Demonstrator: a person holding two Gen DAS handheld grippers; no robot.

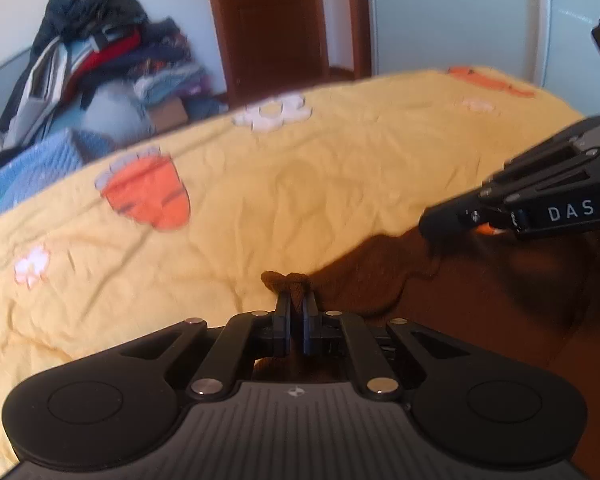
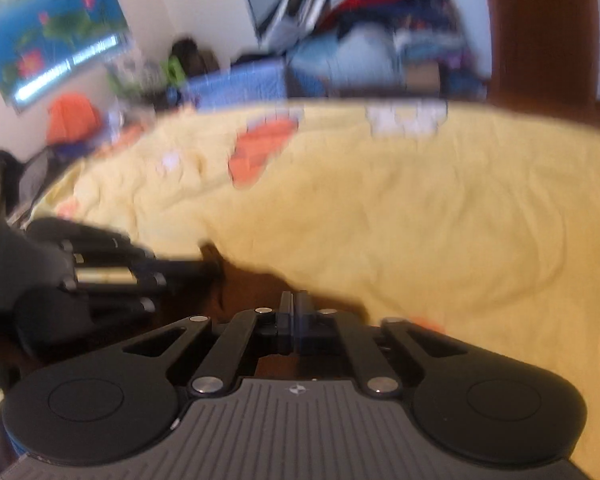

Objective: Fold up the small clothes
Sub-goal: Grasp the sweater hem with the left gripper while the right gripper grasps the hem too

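Brown garment (image 1: 380, 280) pinched in both tongs.

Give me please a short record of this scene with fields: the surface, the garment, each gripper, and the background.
surface: yellow bedsheet with orange and white prints, wrinkled
garment: brown knitted garment lying on the sheet, at its near edge
left gripper: shut on a bunched edge of the brown knitted garment
right gripper: shut over the garment's edge; the blurred view does not show clearly whether fabric is pinched
background: pile of clothes against the wall, wooden door, poster
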